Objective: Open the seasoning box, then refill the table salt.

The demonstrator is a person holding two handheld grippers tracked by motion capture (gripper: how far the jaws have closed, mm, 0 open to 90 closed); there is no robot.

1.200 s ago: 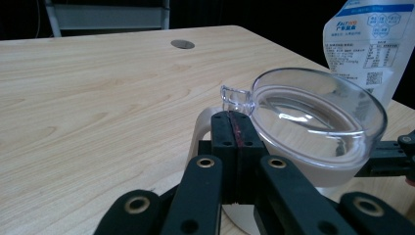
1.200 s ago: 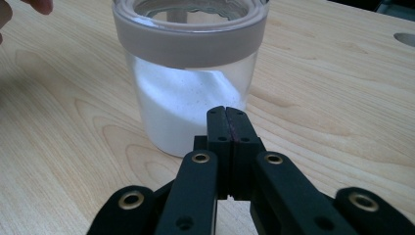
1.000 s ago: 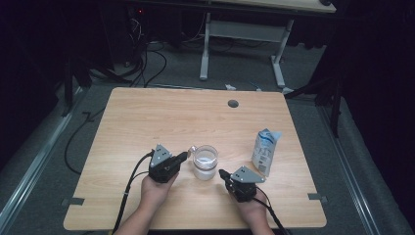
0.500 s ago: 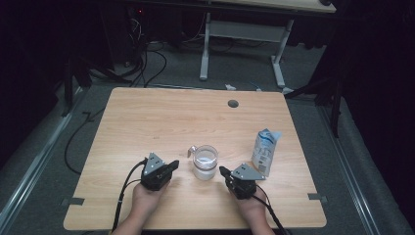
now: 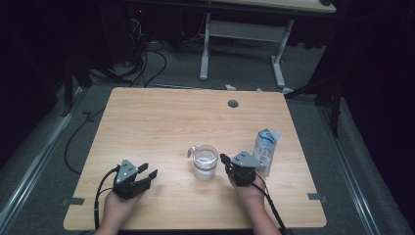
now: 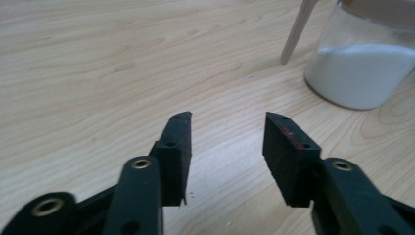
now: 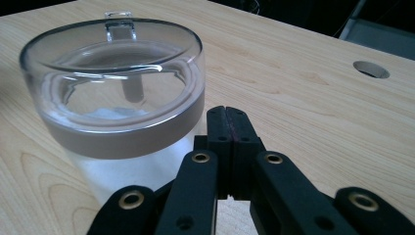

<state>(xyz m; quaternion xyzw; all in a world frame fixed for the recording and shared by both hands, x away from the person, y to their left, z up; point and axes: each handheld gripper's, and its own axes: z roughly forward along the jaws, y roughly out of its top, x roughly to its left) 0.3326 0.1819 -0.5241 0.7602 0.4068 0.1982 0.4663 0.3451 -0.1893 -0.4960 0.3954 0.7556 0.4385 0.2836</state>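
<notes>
A clear glass mug with a side handle and white contents in its lower half stands near the middle of the wooden table. My left gripper rests open to the mug's left, well apart from it. Its jaws are spread with nothing between them, and the mug sits ahead at the right. My right gripper is shut, its tips close beside the mug's right side. In the right gripper view the closed tips point past the mug, which rises just left of them.
A small blue-and-white carton stands upright just right of my right gripper. A round cable hole lies in the table's far part. Cables and a desk frame are on the floor beyond the table.
My left gripper has drawn back from the mug's handle side, moving left and toward the near edge. The mug, carton and right gripper have stayed put.
</notes>
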